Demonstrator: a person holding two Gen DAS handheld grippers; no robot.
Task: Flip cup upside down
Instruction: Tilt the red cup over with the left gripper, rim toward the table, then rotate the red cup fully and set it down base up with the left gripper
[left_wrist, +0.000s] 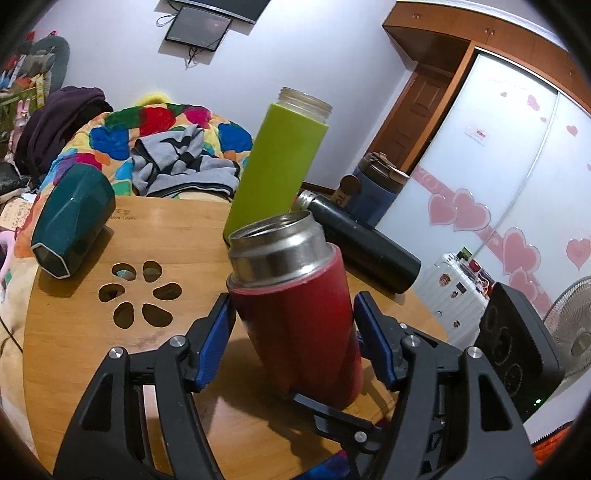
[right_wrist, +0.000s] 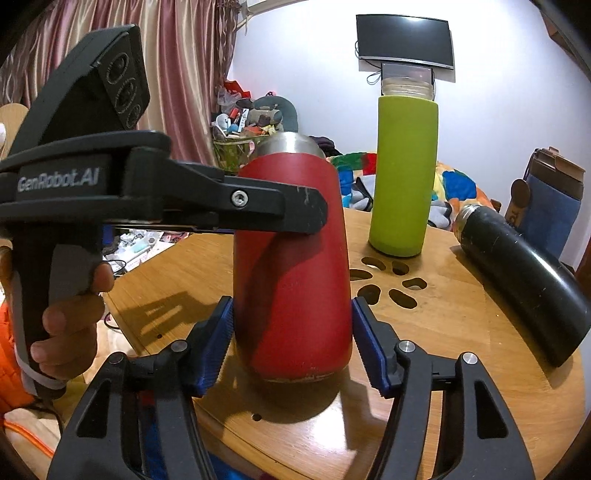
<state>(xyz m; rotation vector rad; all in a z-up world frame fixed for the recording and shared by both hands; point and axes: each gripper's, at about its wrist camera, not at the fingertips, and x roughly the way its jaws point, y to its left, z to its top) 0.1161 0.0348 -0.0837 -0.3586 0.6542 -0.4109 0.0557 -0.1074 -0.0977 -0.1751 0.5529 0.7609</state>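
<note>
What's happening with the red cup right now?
Left gripper and right gripper both flank the red cup, contact unclear. Cup upright, mouth up. Green bottle and black bottle nearby.

A round bamboo table (left_wrist: 74, 325) carries a standing red flask (left_wrist: 299, 325), green bottle (left_wrist: 277, 162), and lying black flask (left_wrist: 362, 243) and teal cup (left_wrist: 74, 221).

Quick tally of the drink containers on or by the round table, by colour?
Red: 1, flask, upright, between both grippers' fingers
Green: 1, bottle, upright, no lid
Black: 1, flask, lying on its side
Dark teal: 1, cup, lying on its side
Blue: 1, tumbler, behind the table edge
Total: 5
</note>
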